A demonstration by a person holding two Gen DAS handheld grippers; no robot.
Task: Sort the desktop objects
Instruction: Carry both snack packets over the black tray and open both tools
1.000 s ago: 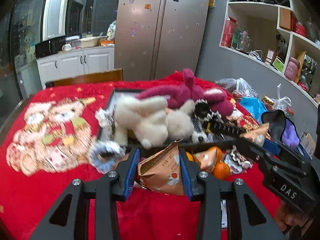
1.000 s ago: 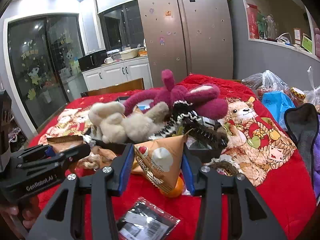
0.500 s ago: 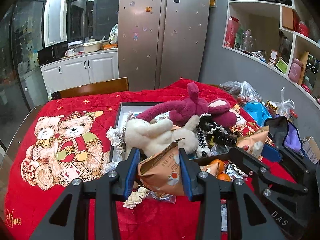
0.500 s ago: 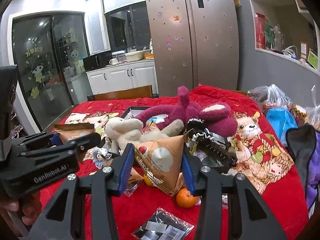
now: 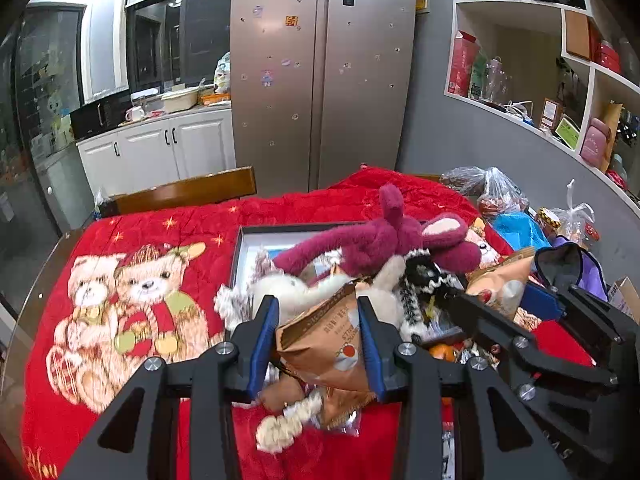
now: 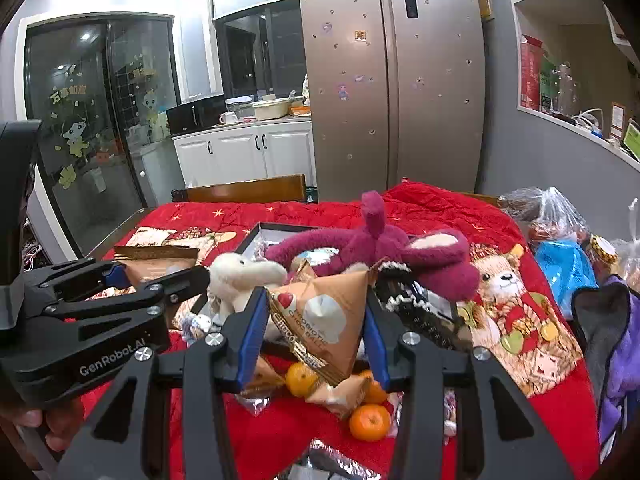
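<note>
— Left tool is squeezing a brown snack bag between its blue pads. Is the bag sitting on anything?

— No. It is hanging up in the air, over the red blanket that is covering the counter.

— What is the right tool doing?

— It is pinching another brown snack bag, a pointy one. That bag is up in the air too.

— What is lying under it?

— 3 little oranges and more snack bags are lying on the blanket.

— Where are the soft toys?

— A dark pink plush toy and a cream plush toy are piling up in a flat dark tray, in the middle of the counter. A black and white frilly thing is lying next to them.

— Are the 2 tools close?

— Yes, they are side by side. A hand is holding the left one from below.
</note>
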